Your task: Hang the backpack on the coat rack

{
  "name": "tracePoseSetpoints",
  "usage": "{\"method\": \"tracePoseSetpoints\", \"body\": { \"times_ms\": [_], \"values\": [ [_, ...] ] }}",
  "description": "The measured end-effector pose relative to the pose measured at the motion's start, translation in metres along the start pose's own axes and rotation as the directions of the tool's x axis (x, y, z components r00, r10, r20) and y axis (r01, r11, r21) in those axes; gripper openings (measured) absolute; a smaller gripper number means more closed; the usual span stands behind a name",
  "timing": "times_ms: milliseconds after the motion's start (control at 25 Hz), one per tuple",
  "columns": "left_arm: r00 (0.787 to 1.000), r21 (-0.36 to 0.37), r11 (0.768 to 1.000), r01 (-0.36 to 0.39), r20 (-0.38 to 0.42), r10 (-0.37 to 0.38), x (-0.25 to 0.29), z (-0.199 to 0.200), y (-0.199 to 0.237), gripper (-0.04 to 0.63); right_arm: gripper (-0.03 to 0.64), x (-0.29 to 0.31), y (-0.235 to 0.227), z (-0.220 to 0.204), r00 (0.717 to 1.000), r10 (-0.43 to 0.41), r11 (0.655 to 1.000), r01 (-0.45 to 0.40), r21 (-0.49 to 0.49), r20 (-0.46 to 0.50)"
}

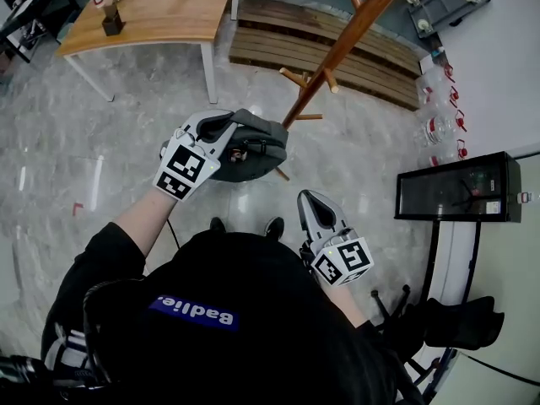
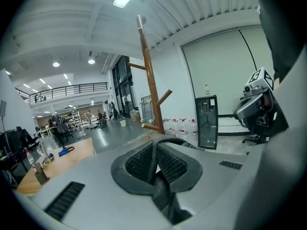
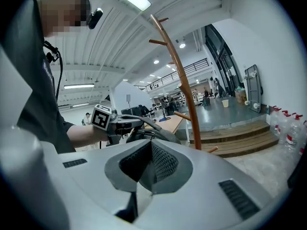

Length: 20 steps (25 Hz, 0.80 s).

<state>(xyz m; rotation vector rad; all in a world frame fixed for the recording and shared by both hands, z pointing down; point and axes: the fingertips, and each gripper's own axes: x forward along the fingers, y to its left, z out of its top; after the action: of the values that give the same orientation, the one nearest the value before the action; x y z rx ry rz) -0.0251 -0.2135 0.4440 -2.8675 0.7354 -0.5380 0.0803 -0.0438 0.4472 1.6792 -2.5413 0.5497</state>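
**Backpack hanging just short of the rack**

Backpack (image 1: 257, 150), grey, soft and slumped, hangs off the floor from its dark top strap (image 2: 160, 189), which my left tongs (image 1: 226, 128) are clamped on. The coat rack (image 1: 337, 49) stands upright just beyond it, ahead and to my right, with the nearest peg (image 1: 294, 78) close above the bag. My left hand is nearer. My right tongs (image 1: 310, 201) are closed on nothing, held low beside me.

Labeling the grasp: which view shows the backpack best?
Head view: most of the backpack shows, held by the left tool beside the coat rack. Right gripper view shows only its top; left gripper view, just a clamped strap.
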Motion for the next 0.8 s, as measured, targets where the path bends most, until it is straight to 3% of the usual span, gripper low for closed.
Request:
{"method": "tracePoseSetpoints", "body": {
  "times_ms": [440,800],
  "values": [
    [0.999,0.129,0.991,0.026,0.04,-0.032,0.046,0.029,0.04,0.035,0.005,0.014,-0.043,0.011,0.998,0.055,0.998,-0.056,-0.004,-0.041],
    [0.995,0.216,0.974,0.065,0.055,-0.078,0.075,0.045,0.057,0.035,0.005,0.016,-0.057,0.013,0.999,0.007,1.0,-0.007,0.011,-0.04]
  ]
}}
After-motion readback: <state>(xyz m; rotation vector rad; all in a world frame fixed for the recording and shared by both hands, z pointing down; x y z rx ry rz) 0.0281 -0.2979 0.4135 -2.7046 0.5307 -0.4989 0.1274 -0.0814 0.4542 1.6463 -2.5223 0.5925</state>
